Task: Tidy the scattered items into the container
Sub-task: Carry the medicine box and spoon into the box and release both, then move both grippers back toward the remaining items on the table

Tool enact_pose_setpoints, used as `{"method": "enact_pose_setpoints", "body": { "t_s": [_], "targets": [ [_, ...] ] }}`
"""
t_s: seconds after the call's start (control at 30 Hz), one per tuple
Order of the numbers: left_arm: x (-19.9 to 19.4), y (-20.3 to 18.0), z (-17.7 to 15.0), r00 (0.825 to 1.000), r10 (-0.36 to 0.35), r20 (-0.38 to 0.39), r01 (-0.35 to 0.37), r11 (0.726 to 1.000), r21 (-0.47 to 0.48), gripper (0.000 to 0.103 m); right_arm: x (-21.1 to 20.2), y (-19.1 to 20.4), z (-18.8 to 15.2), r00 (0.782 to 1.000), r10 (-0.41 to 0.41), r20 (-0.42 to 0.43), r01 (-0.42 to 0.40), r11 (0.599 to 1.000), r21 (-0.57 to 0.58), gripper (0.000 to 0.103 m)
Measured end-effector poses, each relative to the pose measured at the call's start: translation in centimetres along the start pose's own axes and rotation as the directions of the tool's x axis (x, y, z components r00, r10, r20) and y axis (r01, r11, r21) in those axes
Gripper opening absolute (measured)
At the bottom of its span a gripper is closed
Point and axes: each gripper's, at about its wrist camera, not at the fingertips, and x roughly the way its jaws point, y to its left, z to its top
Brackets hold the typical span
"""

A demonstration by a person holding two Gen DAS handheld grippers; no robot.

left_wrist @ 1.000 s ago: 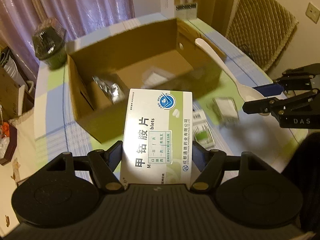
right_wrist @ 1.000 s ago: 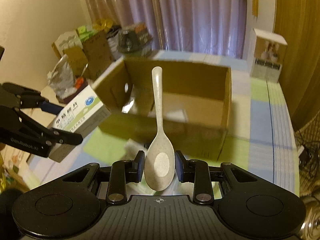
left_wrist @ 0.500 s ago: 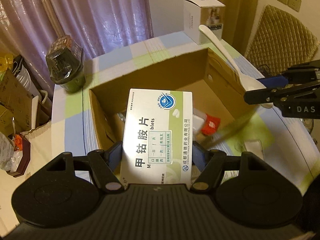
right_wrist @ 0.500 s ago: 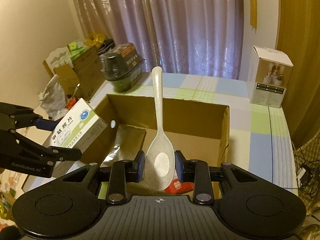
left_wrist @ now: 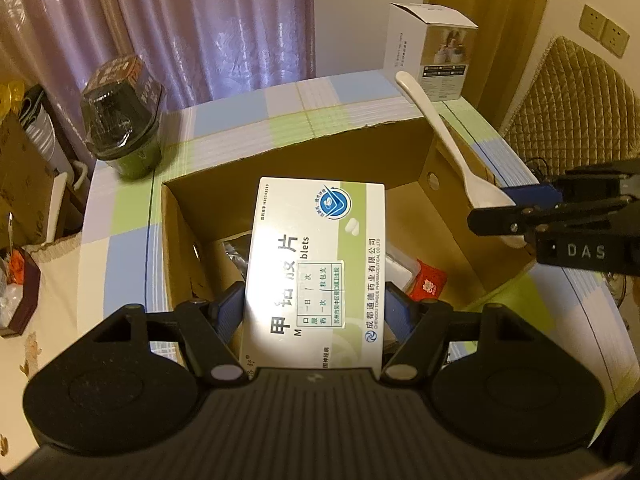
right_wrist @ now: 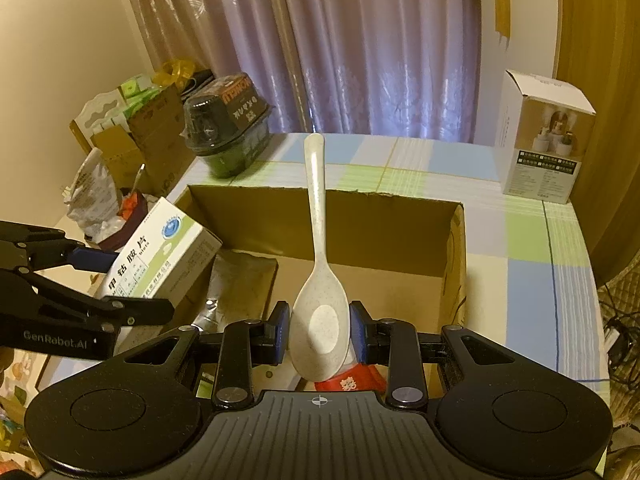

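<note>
An open cardboard box stands on the checked tablecloth. My left gripper is shut on a white and green medicine box and holds it over the left part of the cardboard box; it also shows in the right wrist view. My right gripper is shut on the bowl of a speckled white spoon, handle pointing away, above the box's right side; the spoon also shows in the left wrist view. Inside the box lie a silver foil pouch and a red packet.
A dark lidded bowl stands on the table at the back left. A white product carton stands at the back right. A quilted chair is to the right. Bags and boxes are piled beside the table on the left.
Both grippers have moved forward and come over the open cardboard box, still holding the medicine box and the spoon. The box's inside and the items in it have come into view.
</note>
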Motion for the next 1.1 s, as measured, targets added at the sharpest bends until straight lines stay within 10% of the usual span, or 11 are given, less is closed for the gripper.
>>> {"method": "enact_pose_setpoints", "body": {
  "t_s": [1.1],
  "targets": [
    [1.9,3.0,0.0,1.000,0.013,0.025,-0.009,0.991,-0.133,0.071,2.3,-0.5,-1.3,0.998,-0.026,-0.058,0.027,0.999,0.019,0.034]
  ]
}}
